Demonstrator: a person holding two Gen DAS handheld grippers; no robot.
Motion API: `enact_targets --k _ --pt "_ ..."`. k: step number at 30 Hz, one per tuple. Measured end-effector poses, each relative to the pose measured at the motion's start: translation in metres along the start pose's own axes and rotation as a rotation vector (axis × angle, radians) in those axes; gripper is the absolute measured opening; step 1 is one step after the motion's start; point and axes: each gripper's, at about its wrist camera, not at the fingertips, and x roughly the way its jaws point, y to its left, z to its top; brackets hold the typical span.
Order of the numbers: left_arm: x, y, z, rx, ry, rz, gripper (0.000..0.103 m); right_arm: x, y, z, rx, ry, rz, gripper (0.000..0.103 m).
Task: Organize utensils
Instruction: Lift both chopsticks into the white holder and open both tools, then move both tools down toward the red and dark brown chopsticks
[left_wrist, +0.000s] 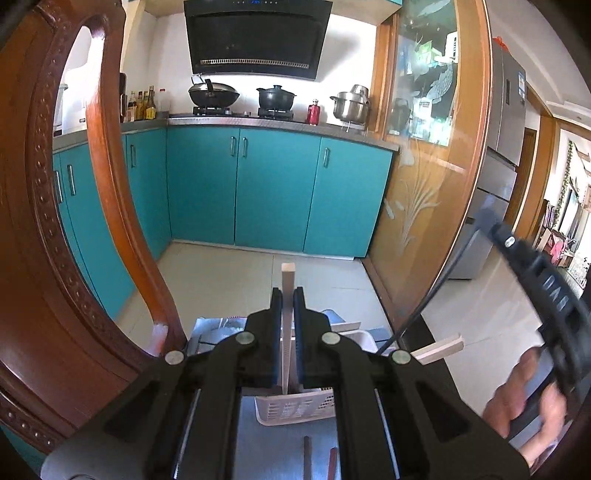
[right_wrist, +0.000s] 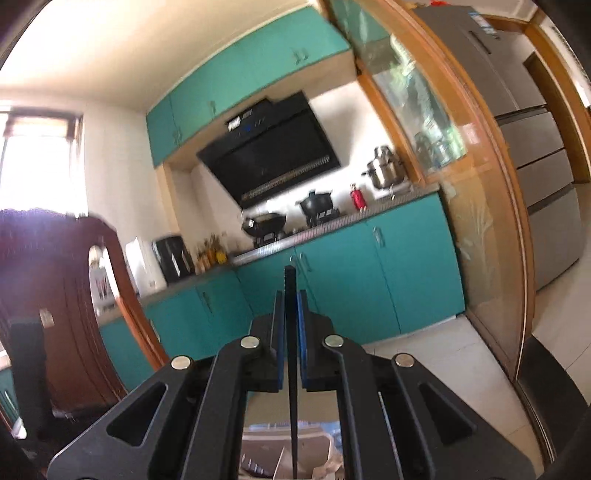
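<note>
Pale flat wooden chopstick (left_wrist: 287, 314) clamped in left claw (left_wrist: 287, 295), thin black chopstick (right_wrist: 290, 332) in right claw (right_wrist: 291, 299); next: lower both into white slotted plastic basket (left_wrist: 295, 408)

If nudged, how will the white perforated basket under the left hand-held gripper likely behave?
The white basket looks like thin perforated plastic, so probably light and easily slid. The pale utensil clamped in the left hand-held gripper reaches into it and might tip it.

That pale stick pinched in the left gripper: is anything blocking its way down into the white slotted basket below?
Nothing visible blocks it. The pale flat chopstick is clamped upright in the left gripper, and its lower end hangs over the white slotted plastic basket. Whether it is already inside cannot be told, since the gripper's body hides the basket's opening.
</note>
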Motion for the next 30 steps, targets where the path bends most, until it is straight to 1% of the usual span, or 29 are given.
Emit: enact_targets --k 2,5,8,11,13,16,19,22,25,26,28,30 --pt "0.000 0.001 -0.001 -0.004 0.004 0.001 0.007 0.008 0.006 -0.009 -0.035 0.046 0.010 0.007" --pt "-0.002 0.003 -0.003 -0.004 0.003 0.005 0.007 0.011 0.012 -0.019 -0.069 0.087 0.014 0.007" --pt "-0.004 0.005 -0.001 -0.008 0.000 0.006 0.007 0.014 0.013 -0.027 -0.081 0.131 0.009 0.007" --pt "-0.009 0.008 -0.002 -0.017 -0.006 0.007 0.007 0.012 0.009 -0.033 -0.067 0.156 0.000 0.007" --pt "-0.015 0.009 -0.002 -0.021 -0.015 0.004 0.007 0.004 0.005 -0.032 -0.047 0.145 -0.003 0.009" --pt "-0.027 0.010 -0.003 -0.019 -0.032 0.000 0.007 -0.012 0.000 -0.026 -0.018 0.132 0.000 0.016" --pt "-0.042 0.007 -0.001 -0.009 -0.059 -0.010 0.007 -0.036 0.005 -0.012 -0.043 0.101 0.013 0.017" --pt "-0.075 -0.002 -0.001 0.057 -0.128 -0.004 0.008 -0.062 0.016 0.001 -0.098 0.108 0.028 0.019" --pt "-0.098 -0.010 -0.004 0.103 -0.158 -0.015 0.015 -0.081 0.027 0.005 -0.156 0.210 0.036 0.027" --pt "-0.102 -0.014 -0.005 0.112 -0.159 -0.016 0.016 -0.088 0.031 0.003 -0.175 0.267 0.056 0.029" --pt "-0.106 -0.020 -0.010 0.134 -0.150 -0.019 0.019 -0.094 0.035 -0.008 -0.201 0.339 0.081 0.036" --pt "-0.102 -0.025 -0.020 0.138 -0.114 -0.066 0.021 -0.089 0.038 -0.024 -0.229 0.406 0.066 0.036"
